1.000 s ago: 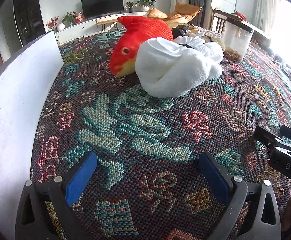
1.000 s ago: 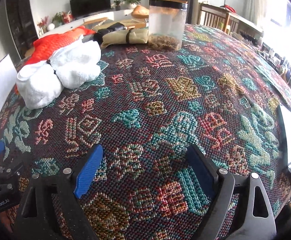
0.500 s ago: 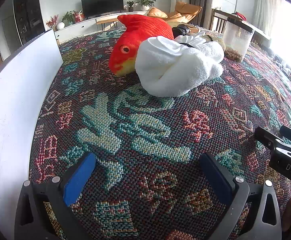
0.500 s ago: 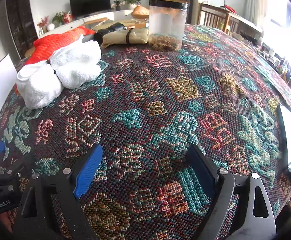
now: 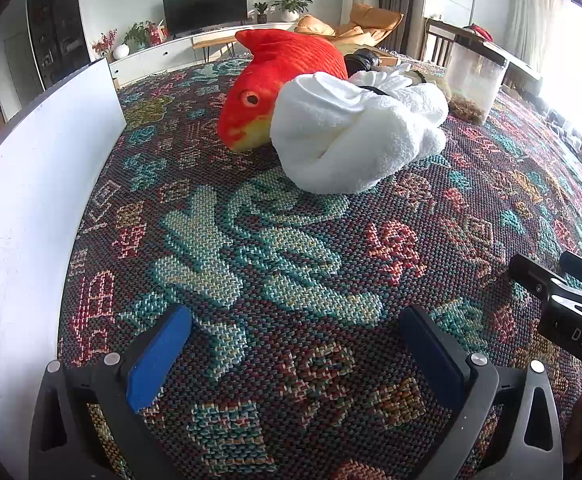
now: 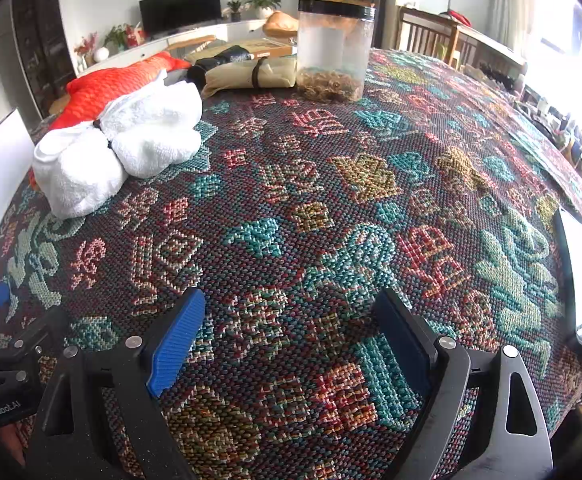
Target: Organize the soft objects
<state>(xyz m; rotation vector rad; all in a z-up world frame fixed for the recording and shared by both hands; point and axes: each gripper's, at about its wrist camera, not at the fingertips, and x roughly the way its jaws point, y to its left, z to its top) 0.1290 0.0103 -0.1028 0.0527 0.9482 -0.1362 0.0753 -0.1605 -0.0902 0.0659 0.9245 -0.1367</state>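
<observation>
No sorting appears started. The left gripper (image 5: 295, 344) and right gripper (image 6: 291, 328) hover wide and empty over the tablecloth (image 6: 331, 208). Ahead and well apart, the white towel bundle (image 5: 355, 140) touches the red fish plush (image 5: 283, 76).

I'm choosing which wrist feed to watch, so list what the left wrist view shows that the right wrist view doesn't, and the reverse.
Only the left wrist view shows the red fish plush's face with its eye, and the white board at full length along the table's edge.

Only the right wrist view shows the tan rolled bundle in full with its dark strap, and the phone-like slab at the right edge.

Both show the white towel bundle, the clear jar, the patterned tablecloth, and the open left gripper and right gripper.
</observation>
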